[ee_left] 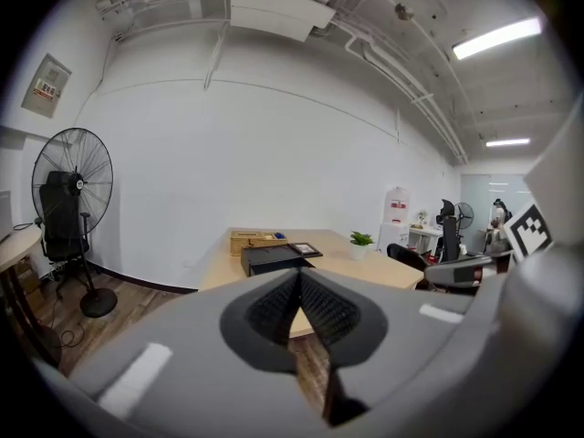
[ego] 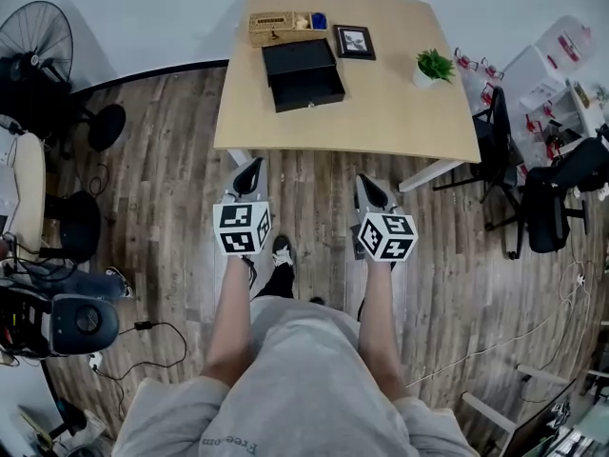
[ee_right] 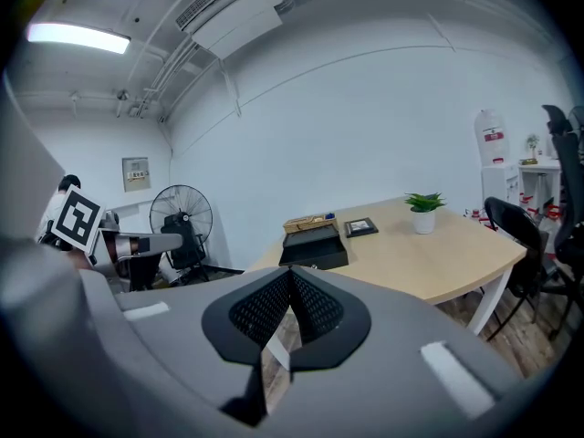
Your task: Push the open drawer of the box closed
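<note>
A black box (ego: 301,61) sits at the far left part of a light wooden table (ego: 381,112), its drawer (ego: 309,88) pulled out toward me. The same box (ee_left: 272,257) shows small in the left gripper view, and again as the box (ee_right: 313,245) in the right gripper view. My left gripper (ego: 249,172) and right gripper (ego: 370,190) hang over the wooden floor, short of the table's near edge and well apart from the box. Both have jaws pressed together with nothing between them.
Behind the box are a wicker tray (ego: 279,27) and a picture frame (ego: 354,42). A small potted plant (ego: 434,67) stands at the table's right. Office chairs (ego: 547,193) crowd the right, a standing fan (ego: 38,36) and more chairs the left.
</note>
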